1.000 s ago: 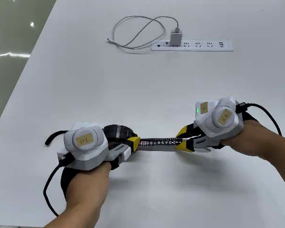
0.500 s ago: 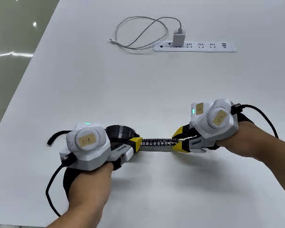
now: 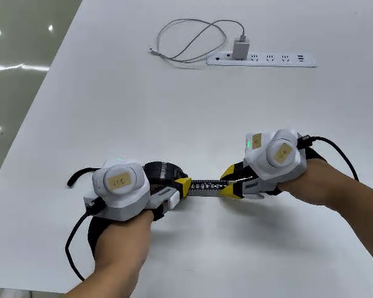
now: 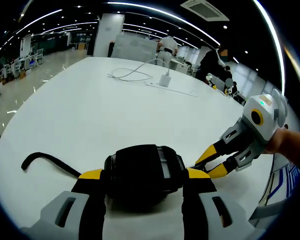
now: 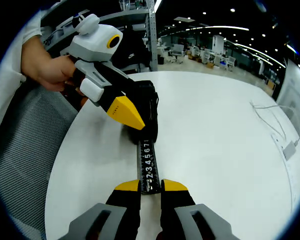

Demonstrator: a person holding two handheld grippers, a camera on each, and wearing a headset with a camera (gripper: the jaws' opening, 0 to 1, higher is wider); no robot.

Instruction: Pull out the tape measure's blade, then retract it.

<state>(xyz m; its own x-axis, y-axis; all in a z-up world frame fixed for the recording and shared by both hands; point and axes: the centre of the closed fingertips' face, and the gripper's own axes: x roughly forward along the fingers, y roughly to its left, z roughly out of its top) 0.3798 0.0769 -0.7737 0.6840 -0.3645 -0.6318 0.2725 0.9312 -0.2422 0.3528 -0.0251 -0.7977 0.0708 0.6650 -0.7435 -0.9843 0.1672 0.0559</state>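
Note:
The black tape measure case [image 3: 163, 173] rests on the white table, and my left gripper [image 3: 179, 187] is shut on it; its round body [image 4: 143, 170] sits between the yellow fingertips. A short length of numbered blade [image 3: 206, 185] runs from the case to my right gripper [image 3: 229, 186], which is shut on the blade's end [image 5: 149, 179]. The blade [image 5: 148, 161] lies flat along the table, with the case [image 5: 143, 111] and the left gripper [image 5: 122, 111] beyond it. The right gripper [image 4: 213, 163] also appears at the right of the left gripper view.
A white power strip [image 3: 264, 59] with a plugged charger [image 3: 241, 47] and a coiled white cable [image 3: 189, 38] lies at the table's far side. The table's left edge [image 3: 40, 105] drops to a shiny floor. A black strap [image 4: 47, 161] trails from the case.
The right gripper has moved left toward the case, so the exposed blade is shorter than before. The left gripper still holds the case in place.

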